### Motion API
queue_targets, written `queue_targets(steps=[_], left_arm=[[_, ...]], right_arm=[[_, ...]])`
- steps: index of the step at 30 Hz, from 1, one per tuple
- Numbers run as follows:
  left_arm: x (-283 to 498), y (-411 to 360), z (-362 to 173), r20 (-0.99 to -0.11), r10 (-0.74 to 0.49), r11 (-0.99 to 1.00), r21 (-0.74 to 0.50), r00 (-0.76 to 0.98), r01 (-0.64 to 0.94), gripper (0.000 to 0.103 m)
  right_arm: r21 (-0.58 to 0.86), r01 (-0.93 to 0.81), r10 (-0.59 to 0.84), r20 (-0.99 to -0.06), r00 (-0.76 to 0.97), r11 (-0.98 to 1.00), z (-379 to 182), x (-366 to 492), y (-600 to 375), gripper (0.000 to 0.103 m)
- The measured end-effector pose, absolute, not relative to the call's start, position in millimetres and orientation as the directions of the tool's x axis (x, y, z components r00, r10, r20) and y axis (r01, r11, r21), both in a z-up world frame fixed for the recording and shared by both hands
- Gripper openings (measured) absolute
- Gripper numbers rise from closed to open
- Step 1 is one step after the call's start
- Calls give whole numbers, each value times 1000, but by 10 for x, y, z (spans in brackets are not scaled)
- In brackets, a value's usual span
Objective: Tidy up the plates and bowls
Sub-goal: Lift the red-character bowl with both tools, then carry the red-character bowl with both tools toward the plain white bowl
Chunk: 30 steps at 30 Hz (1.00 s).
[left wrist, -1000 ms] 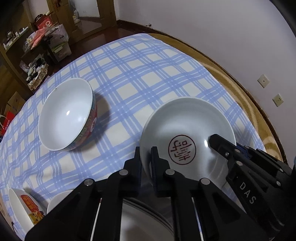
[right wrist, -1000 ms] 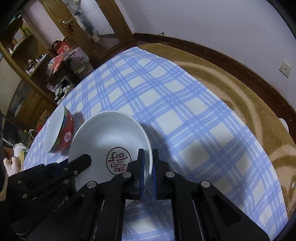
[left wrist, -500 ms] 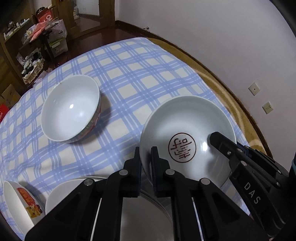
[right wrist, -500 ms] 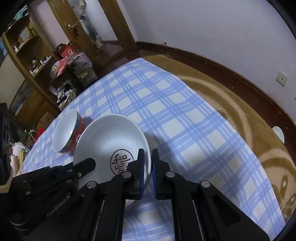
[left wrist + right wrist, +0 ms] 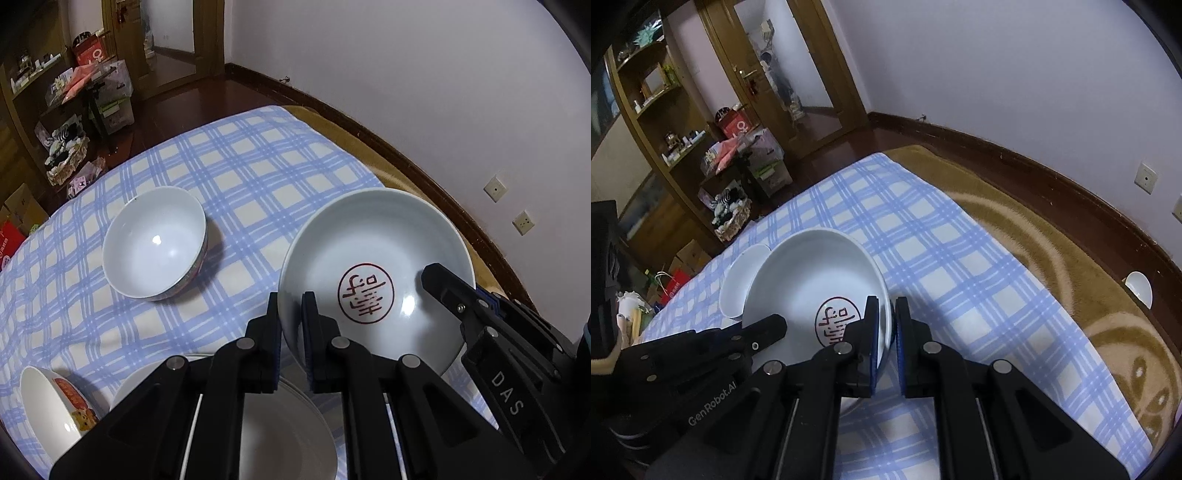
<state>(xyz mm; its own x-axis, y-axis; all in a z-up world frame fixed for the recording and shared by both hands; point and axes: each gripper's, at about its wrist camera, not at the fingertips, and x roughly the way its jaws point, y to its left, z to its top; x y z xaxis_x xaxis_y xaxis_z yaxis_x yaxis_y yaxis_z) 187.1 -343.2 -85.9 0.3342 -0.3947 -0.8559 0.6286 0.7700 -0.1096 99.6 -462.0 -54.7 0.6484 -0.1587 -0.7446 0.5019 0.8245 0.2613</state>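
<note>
On the desk: blue-and-white checked cloth (image 5: 258, 177), tan patterned rug (image 5: 1071, 266) past its far edge, then dark skirting and a white wall with sockets; wooden shelving (image 5: 646, 122) and a glazed door beyond the far-left corner. White bowl (image 5: 153, 243) sits mid-cloth, a printed bowl (image 5: 44, 406) at the near-left edge, a plate stack (image 5: 280, 435) at the near edge under the left gripper (image 5: 291, 310). Stamped plate (image 5: 376, 273) (red seal in the centre) is held off the cloth near the right edge: left fingers clamped on its left rim, right gripper (image 5: 886, 314) clamped on the opposite rim. Versus a second ago, plate and both grippers have risen; more room shows.
</note>
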Motion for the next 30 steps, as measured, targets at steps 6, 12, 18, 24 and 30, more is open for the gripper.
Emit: queue_targets(steps=[6, 12, 18, 24, 30], left_arm=[[1819, -3409, -741, -844, -383, 779, -77, 376, 622, 11], [1802, -3339, -665, -839, -386, 780, -73, 384, 622, 11], [1810, -3228, -627, -837, -383, 787, -74, 391, 612, 11], [1826, -3076, -609, -837, -376, 802, -79, 397, 593, 11], [1810, -2872, -580, -839, -364, 820, -83, 404, 566, 11]], right_arm=[[269, 489, -159, -726, 669, 830, -463, 959, -4576, 9], [274, 474, -154, -713, 684, 837, -414, 964, -4540, 9], [262, 455, -150, -709, 689, 851, -380, 999, -4439, 9], [251, 429, -136, -711, 690, 868, -366, 1057, -4301, 9], [234, 408, -132, -710, 692, 882, -353, 1063, -4111, 10]])
